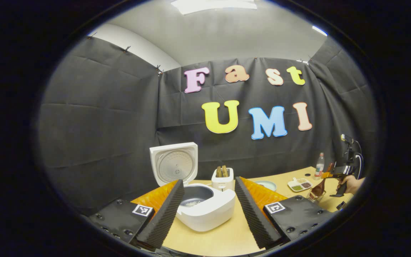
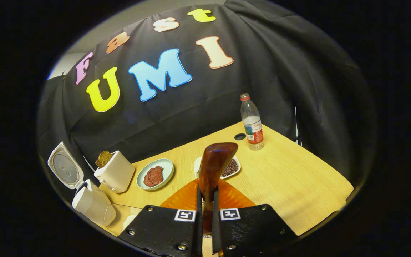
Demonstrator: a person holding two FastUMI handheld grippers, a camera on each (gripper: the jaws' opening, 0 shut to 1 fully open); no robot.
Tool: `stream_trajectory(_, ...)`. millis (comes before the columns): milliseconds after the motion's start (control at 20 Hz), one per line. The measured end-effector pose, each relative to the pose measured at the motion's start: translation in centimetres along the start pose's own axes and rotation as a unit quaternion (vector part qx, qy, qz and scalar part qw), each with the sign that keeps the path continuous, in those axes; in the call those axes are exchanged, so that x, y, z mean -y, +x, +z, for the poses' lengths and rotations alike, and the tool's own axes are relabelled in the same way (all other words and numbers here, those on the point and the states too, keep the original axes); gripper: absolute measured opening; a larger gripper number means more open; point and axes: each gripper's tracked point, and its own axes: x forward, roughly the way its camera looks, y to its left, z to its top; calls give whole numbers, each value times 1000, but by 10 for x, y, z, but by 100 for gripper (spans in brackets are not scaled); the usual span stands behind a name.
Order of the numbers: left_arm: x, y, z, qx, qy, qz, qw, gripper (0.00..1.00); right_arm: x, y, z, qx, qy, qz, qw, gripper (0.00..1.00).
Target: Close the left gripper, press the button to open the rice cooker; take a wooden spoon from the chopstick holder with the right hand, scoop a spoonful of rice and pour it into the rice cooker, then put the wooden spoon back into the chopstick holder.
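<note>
Left gripper [image 1: 209, 210] fingers spread wide, grasping nothing; rice cooker [image 1: 205, 208] sits between them, nearer the finger at 7 o'clock, lid [image 1: 174, 163] up and tilted back, dark inner pot [image 1: 194, 195] exposed with a little white at the bottom; toaster [image 1: 222, 178] just behind the cooker at 12 o'clock of it, bread in the slots.

In the left gripper view the right gripper [image 1: 328, 175] is far off at 3 o'clock, held by a hand [image 1: 350, 184]; wooden spoon [image 1: 320, 185] hangs from it, bowl end down at the chopstick holder [image 1: 314, 195]; cannot tell if the spoon touches the holder.

Right gripper view: right gripper [image 2: 205, 205] clenched on the wooden spoon [image 2: 214, 167], both fingers pressed on the handle, spoon rising toward 12 o'clock; divided dish [image 2: 232, 167] partly behind the spoon; plate [image 2: 155, 174] with something reddish-brown at 10 o'clock; water bottle [image 2: 252, 123] upright at 1 o'clock; rice cooker [image 2: 93, 203] at 8 o'clock, lid open; toaster [image 2: 116, 171] just beside it; all on the wooden table [image 2: 298, 182].
</note>
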Motion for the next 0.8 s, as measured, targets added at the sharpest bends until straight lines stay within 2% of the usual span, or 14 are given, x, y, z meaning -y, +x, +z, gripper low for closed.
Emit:
stream_trajectory(400,12,9,4,3,-5,-10,1000,98,9,6,-16,-21,29,6,999,11)
stream_trajectory(450,14,10,6,4,-4,-12,1000,98,6,3,-15,-21,37,13,999,12)
stream_trajectory(550,17,11,6,6,-1,-17,1000,98,7,-3,-3,-3,46,14,999,21)
stream_trajectory(600,17,13,5,7,-1,-19,1000,98,10,-5,1,4,41,7,999,40)
stream_trajectory(650,19,16,5,8,-4,-22,1000,98,15,-9,6,9,29,-2,1000,42)
stream_trajectory(700,20,16,5,7,-9,-25,1000,98,18,-15,13,17,17,-10,1000,60)
stream_trajectory(800,23,22,4,8,-19,-30,999,98,27,-28,32,43,-7,-33,999,89)
